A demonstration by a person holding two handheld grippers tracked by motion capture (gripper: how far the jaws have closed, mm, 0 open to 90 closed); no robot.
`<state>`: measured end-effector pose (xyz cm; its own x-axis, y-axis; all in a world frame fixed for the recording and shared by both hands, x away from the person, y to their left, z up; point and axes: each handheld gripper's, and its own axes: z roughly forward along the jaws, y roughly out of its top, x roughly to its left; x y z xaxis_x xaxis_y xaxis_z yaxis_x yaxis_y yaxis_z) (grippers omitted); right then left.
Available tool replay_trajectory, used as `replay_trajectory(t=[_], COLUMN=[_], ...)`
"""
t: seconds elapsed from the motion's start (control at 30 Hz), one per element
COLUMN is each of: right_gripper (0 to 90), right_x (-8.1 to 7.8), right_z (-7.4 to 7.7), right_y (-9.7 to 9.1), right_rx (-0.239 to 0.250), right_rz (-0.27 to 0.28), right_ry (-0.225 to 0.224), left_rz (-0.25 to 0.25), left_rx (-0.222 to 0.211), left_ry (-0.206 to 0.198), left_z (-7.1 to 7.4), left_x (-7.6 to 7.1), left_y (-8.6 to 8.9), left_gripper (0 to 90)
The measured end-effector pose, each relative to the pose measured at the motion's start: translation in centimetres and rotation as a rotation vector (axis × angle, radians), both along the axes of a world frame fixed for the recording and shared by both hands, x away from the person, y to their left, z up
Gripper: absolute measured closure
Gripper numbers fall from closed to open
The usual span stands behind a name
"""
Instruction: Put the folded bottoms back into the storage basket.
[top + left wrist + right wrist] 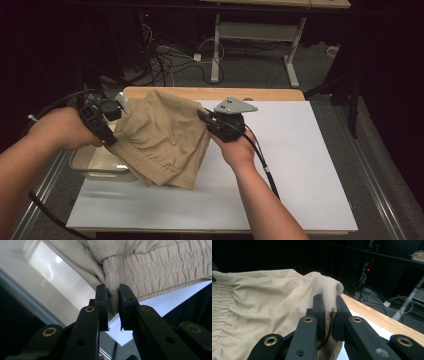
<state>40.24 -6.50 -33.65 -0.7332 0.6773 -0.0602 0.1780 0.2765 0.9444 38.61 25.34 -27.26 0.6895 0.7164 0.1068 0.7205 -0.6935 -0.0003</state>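
High view: tan shorts (160, 142) are hanging at centre left, soft, light, floppy.
Left gripper (113, 293): fingers are clamping the elastic waistband (160, 267).
Right gripper (329, 305): fingers are pinching the opposite corner.

Looks like a lab or test room, pretty dark. A white board (300, 165) sits on a wooden table (215, 93), there's a messy tangle of cables (165, 62) on the grey floor behind it, plus a metal-legged desk (260, 30) further back. Black walls all around.
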Motion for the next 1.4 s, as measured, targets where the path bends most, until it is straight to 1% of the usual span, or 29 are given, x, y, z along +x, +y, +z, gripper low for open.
replay_trajectory(t=[0.23,0.3,0.4,0.53,0.6,0.67,0.77,0.83,0.93,1.07,1.17,1.27,1.33,1.37,1.4], right_gripper=[84.1,84.1,84.1,84.0,84.1,84.1,84.1,84.2,84.1,84.1,84.1,84.1,84.1,84.1,84.1], right_x=[1.9,2.3,3.0,4.3,4.9,5.5,6.4,6.8,7.3,8.3,8.9,9.9,10.5,10.9,11.2], right_z=[-0.8,-0.9,-1.2,-1.5,-1.6,-1.7,-1.8,-1.6,-1.3,-1.1,-1.3,-2.0,-2.7,-3.1,-3.4], right_y=[3.9,4.9,6.2,7.8,8.4,9.2,10.5,11.2,12.4,14.2,15.4,16.4,16.9,17.0,17.0], right_rx=[-0.008,-0.010,-0.016,-0.012,-0.017,-0.023,-0.030,-0.031,-0.033,-0.034,-0.048,-0.065,-0.098,-0.103,-0.109], right_rz=[0.045,0.054,0.062,0.070,0.080,0.086,0.096,0.106,0.116,0.131,0.136,0.134,0.123,0.113,0.110], right_ry=[0.020,0.018,0.014,0.030,0.031,0.034,0.038,0.037,0.030,0.032,0.036,0.074,0.085,0.091,0.089], left_rz=[0.066,0.079,0.104,0.135,0.148,0.162,0.184,0.196,0.222,0.245,0.263,0.270,0.272,0.269,0.269], left_rx=[-0.004,-0.008,-0.012,-0.013,-0.010,-0.018,-0.019,-0.019,-0.032,-0.037,-0.042,-0.042,-0.047,-0.048,-0.051], left_ry=[0.006,0.009,0.009,0.009,0.004,-0.003,-0.017,-0.029,-0.041,-0.042,-0.036,-0.020,-0.014,-0.009,-0.006], left_z=[-1.1,-1.4,-1.7,-2.2,-2.4,-2.4,-2.5,-2.4,-2.3,-2.7,-3.6,-4.8,-5.4,-5.6,-5.8], left_x=[-0.2,-0.2,-0.3,-0.5,-0.6,-0.7,-0.9,-1.0,-1.2,-1.3,-1.2,-0.9,-0.6,-0.5,-0.4], left_y=[3.6,4.4,5.7,7.2,8.0,8.8,9.9,10.6,11.7,12.8,13.5,13.9,14.0,14.0,13.9], left_gripper=[77.9,77.9,77.9,77.9,77.9,77.9,77.9,77.9,77.9,77.9,77.9,77.9,77.8,77.8,77.8])
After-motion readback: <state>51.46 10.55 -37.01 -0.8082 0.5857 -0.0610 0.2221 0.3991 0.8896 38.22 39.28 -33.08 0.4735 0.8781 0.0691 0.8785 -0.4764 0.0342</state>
